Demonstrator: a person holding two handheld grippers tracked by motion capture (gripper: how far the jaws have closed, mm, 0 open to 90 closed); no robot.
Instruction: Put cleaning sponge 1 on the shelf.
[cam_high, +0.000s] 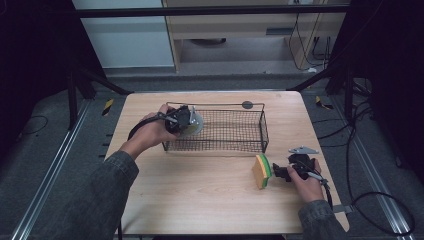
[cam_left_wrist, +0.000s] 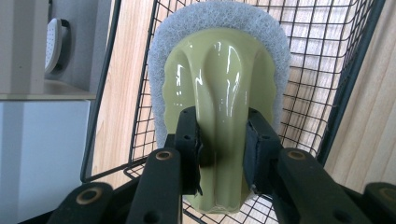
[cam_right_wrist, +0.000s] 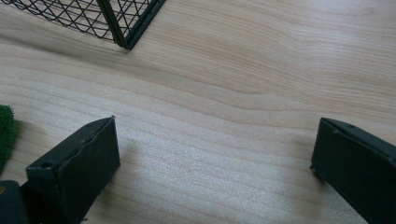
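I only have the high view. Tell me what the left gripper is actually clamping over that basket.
Observer: The left gripper is shut on the glossy green handle of a scrubber backed with a white pad.
Operator: Give me its place against the basket.
Observer: The pad sits at the wire basket, mesh behind it.
Operator: Now report the right gripper.
Observer: The right gripper stands open over bare table, nothing between its jaws; the sponge lies at its side.
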